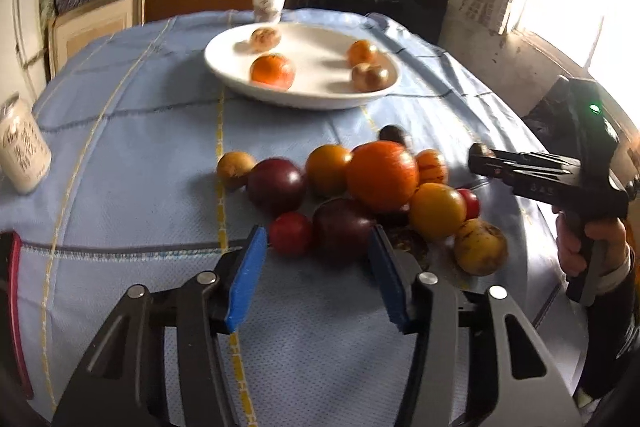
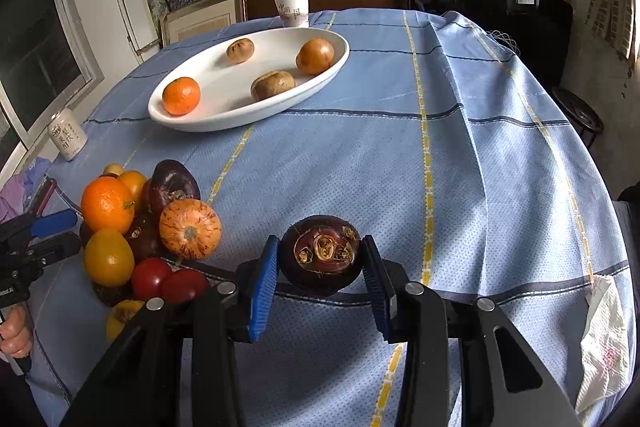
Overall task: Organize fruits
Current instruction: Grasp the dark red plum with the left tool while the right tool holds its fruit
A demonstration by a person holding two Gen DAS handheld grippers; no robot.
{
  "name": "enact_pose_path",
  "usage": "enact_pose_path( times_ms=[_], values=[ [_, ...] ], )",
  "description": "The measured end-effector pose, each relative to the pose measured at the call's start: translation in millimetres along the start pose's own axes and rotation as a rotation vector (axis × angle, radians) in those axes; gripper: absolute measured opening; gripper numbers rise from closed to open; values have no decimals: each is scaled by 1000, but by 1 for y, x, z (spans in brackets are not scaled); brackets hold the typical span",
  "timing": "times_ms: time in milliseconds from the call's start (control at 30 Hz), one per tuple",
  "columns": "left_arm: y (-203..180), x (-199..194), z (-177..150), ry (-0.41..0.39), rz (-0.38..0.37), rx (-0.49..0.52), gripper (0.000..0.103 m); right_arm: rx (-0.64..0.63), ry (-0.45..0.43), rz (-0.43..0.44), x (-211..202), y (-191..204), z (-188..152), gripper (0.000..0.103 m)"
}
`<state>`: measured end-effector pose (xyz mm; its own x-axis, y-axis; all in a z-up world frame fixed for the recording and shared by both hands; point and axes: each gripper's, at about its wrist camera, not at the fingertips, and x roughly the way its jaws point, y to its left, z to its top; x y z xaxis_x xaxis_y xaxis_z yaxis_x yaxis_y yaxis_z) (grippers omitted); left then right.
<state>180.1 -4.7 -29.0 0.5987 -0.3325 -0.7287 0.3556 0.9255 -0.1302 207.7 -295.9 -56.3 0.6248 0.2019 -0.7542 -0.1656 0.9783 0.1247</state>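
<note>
A white oval plate (image 1: 224, 67) (image 2: 160, 115) at the far side holds an orange (image 1: 273, 70) (image 2: 181, 95) and three brown fruits. A pile of loose fruit lies on the blue cloth: a big orange (image 1: 382, 175) (image 2: 107, 205), dark purple fruits (image 1: 276, 185), yellow ones (image 1: 437, 211), red tomatoes (image 1: 290, 233) (image 2: 151, 278) and a striped orange fruit (image 2: 190, 229). My left gripper (image 1: 318, 247) is open just in front of the pile, its pads flanking a red tomato and a dark purple fruit (image 1: 342, 229). My right gripper (image 2: 320, 259) is shut on a dark purple fruit (image 2: 322, 253), held above the cloth right of the pile.
A white paper cup (image 1: 269, 4) (image 2: 293, 7) stands behind the plate. A white can (image 1: 22, 149) (image 2: 67, 134) stands at the left table edge. A crumpled tissue (image 2: 604, 343) lies at the right edge. Shelves of boxes fill the back wall.
</note>
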Motion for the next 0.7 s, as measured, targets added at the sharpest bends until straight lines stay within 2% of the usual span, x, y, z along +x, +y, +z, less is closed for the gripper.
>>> enact_pose_path(
  times_ms=[100, 267, 700],
  values=[
    [-12, -4, 1, -21, -17, 55, 51, 1, 0, -1, 0, 0, 0, 42],
    [-17, 13, 5, 48, -35, 77, 39, 11, -2, -5, -1, -1, -1, 42],
    [-19, 35, 18, 98, 12, 114, 39, 28, 5, -2, -1, -5, 0, 42]
  ],
)
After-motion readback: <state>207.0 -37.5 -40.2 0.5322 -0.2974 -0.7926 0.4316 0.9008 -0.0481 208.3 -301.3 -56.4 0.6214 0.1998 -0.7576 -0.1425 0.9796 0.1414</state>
